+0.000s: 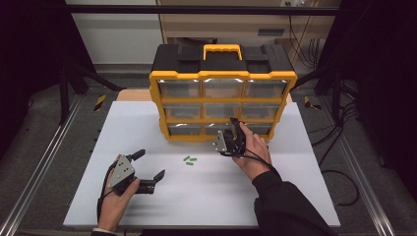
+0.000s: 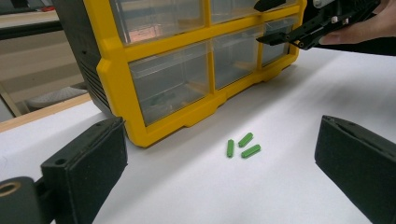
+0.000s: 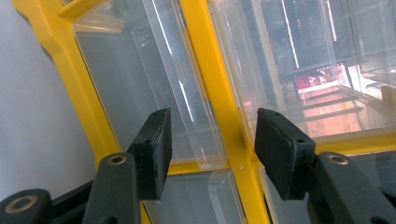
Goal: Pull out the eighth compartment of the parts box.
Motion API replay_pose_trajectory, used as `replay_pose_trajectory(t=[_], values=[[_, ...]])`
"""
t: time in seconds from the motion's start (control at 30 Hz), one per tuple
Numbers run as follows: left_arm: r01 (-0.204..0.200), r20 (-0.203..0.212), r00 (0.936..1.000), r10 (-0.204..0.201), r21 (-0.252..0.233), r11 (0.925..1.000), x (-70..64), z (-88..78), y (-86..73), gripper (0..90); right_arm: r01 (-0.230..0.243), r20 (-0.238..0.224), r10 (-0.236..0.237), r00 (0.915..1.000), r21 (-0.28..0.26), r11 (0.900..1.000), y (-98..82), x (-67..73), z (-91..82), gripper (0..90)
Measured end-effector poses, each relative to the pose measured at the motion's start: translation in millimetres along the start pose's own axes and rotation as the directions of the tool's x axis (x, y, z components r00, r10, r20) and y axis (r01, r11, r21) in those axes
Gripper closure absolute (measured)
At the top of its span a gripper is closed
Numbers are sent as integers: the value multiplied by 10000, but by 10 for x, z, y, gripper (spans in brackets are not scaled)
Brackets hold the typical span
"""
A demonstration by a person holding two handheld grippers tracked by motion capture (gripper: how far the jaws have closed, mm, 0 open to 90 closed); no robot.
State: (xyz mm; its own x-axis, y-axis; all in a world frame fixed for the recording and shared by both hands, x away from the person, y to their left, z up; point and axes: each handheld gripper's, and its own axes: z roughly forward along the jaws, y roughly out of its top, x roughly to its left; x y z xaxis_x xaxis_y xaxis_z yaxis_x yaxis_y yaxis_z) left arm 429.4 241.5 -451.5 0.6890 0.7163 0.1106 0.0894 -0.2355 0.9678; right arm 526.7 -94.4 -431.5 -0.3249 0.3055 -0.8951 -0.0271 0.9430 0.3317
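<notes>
Drawer (image 3: 154, 112): clear, stiff, slippery plastic, probably light; grip its front lip. Right gripper (image 3: 212, 144) is hovering half-open before it; left gripper (image 1: 147, 169) is resting wide.

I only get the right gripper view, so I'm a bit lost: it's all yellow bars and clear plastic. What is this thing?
Observer: It's a yellow and black drawer cabinet with a carry handle on top. It has three rows of three clear drawers.
Operator: Is anything lying on the table?
Observer: Yes, three small green pieces lie on the white table, just in front of the cabinet.
Operator: Where's the other gripper?
Observer: The left gripper is near the table's front left, with its jaws open and nothing between them.
</notes>
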Motion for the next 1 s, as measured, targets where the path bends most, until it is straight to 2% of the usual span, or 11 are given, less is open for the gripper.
replay_pose_trajectory(t=[0.13, 0.17, 0.2, 0.27, 0.33, 0.37, 0.43, 0.47, 0.6, 0.67, 1.0], values=[[24, -13, 10000, -24, -13, 10000, 1, -6, -1, 18, -48, 10, 48, 10000, 7, 10000, 11, 22, 15, 490], [34, -11, 10000, -34, -12, 10000, 2, -6, -2, 18, -222, -17, 222, 9998, 39, 9997, 20, 42, 23, 497], [28, -12, 10000, -28, 2, 10000, 4, -6, -3, 19, 194, 18, -194, 9998, 101, 9998, 17, 24, 24, 501], [32, -19, 10000, -32, 6, 10000, 7, -6, -5, 19, 180, 82, -179, 9998, -70, 9998, 24, 56, 43, 495], [32, -16, 10000, -32, 4, 10000, 7, -5, -5, 19, 631, 169, -631, 9979, 14, 9980, 29, 51, 40, 502], [33, -9, 10000, -33, 13, 10000, 6, -3, -5, 19, 208, 153, -208, 9997, -15, 9998, 41, 78, 42, 508], [-5, 8, 10000, 5, 40, 10000, 0, -2, -5, 19, 372, 206, -372, 9991, 17, 9993, 47, 71, 38, 521], [-12, 6, 10000, 12, 36, 10000, -2, -3, -5, 20, 224, 211, -224, 9995, 9, 9997, 52, 80, 31, 525], [-17, 1, 10000, 17, 19, 10000, -3, -5, -3, 20, 870, 261, -868, 9959, -47, 9962, 54, 56, 0, 529], [-14, 11, 10000, 14, 27, 10000, -3, -1, -4, 20, 697, 266, -698, 9972, 47, 9976, 65, 73, -20, 533], [-54, 16, 10000, 54, 75, 10000, 2, 4, -4, 20, 852, 70, -852, 9963, 5, 9964, 46, 97, -15, 566]])
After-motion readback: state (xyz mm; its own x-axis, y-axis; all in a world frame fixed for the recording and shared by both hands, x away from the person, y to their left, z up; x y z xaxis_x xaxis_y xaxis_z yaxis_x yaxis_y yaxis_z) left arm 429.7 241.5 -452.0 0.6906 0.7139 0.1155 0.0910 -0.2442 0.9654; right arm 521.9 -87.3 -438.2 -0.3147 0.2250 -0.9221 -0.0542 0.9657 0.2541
